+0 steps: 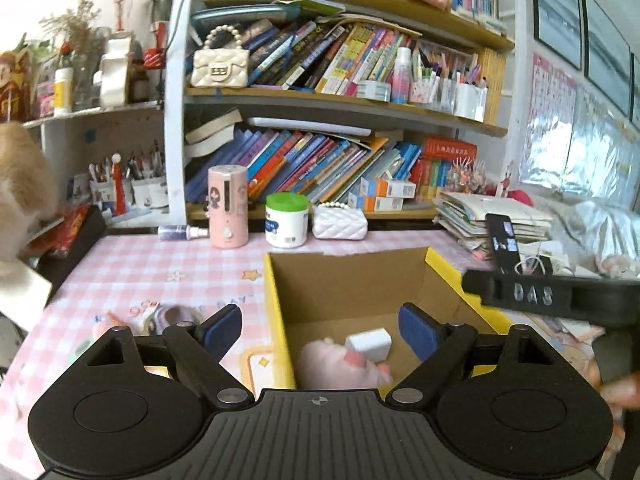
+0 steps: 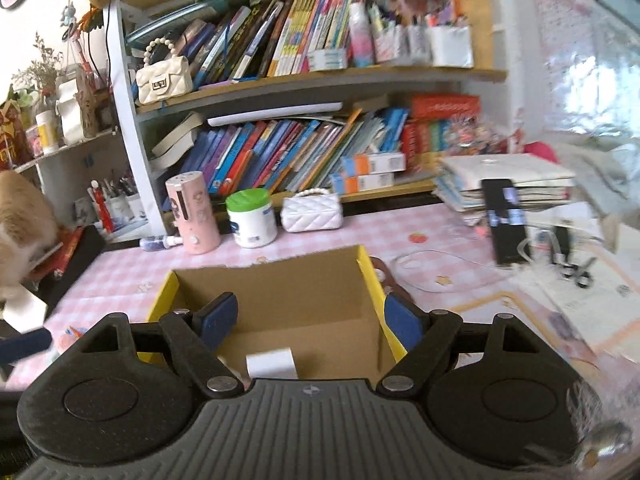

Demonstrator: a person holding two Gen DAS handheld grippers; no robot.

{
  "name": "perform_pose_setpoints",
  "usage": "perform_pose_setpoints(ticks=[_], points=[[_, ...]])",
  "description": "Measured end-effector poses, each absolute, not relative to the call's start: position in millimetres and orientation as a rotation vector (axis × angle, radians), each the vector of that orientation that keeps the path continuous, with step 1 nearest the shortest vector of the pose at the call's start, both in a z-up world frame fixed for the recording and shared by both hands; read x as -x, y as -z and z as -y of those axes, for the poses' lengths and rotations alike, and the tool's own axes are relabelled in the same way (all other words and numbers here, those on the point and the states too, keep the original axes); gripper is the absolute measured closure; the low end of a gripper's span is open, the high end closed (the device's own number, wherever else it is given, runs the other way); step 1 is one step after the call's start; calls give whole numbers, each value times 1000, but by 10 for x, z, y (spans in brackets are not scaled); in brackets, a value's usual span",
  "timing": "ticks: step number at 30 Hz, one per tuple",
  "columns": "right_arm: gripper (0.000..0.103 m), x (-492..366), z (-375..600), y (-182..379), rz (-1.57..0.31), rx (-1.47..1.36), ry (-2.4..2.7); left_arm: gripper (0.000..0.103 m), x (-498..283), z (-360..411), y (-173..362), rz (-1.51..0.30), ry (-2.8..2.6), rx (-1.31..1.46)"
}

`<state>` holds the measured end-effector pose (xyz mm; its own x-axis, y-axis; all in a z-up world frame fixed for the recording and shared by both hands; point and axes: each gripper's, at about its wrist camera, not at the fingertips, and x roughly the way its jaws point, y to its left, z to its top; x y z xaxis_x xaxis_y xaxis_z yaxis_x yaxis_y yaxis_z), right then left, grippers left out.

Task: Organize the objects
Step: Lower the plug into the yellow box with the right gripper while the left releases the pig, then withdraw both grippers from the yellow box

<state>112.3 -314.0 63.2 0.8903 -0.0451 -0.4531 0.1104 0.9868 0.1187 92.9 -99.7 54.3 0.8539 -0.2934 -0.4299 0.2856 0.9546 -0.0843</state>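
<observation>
An open cardboard box with yellow outer sides [image 1: 276,312] [image 2: 370,276] stands on the pink checked table. Inside lie a pink plush toy [image 1: 340,364] and a small white block [image 1: 370,344] [image 2: 270,364]. My left gripper [image 1: 320,328] is open and empty, straddling the box's left wall. My right gripper [image 2: 310,320] is open and empty above the box, fingers just inside its walls. Its black body [image 1: 532,294] shows at the right of the left wrist view. A small colourful item [image 1: 160,316] lies on the table left of the box.
At the table's back stand a pink cylinder [image 1: 228,208], a green-lidded white jar [image 1: 287,220], a white quilted purse [image 1: 340,222] and a small spray bottle [image 1: 182,233]. Stacked papers with a black remote [image 2: 504,220], a white cable [image 2: 432,272] and scissors [image 2: 576,272] lie right. Bookshelves behind.
</observation>
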Motion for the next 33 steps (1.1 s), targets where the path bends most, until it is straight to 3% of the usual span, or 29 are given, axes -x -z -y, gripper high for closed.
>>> perform_pose_setpoints(ticks=[17, 33], points=[[23, -104, 2198, -48, -669, -56, 115, 15, -193, 208, -103, -644, 209, 2], [21, 46, 1402, 36, -728, -27, -54, 12, 159, -490, -80, -664, 72, 21]])
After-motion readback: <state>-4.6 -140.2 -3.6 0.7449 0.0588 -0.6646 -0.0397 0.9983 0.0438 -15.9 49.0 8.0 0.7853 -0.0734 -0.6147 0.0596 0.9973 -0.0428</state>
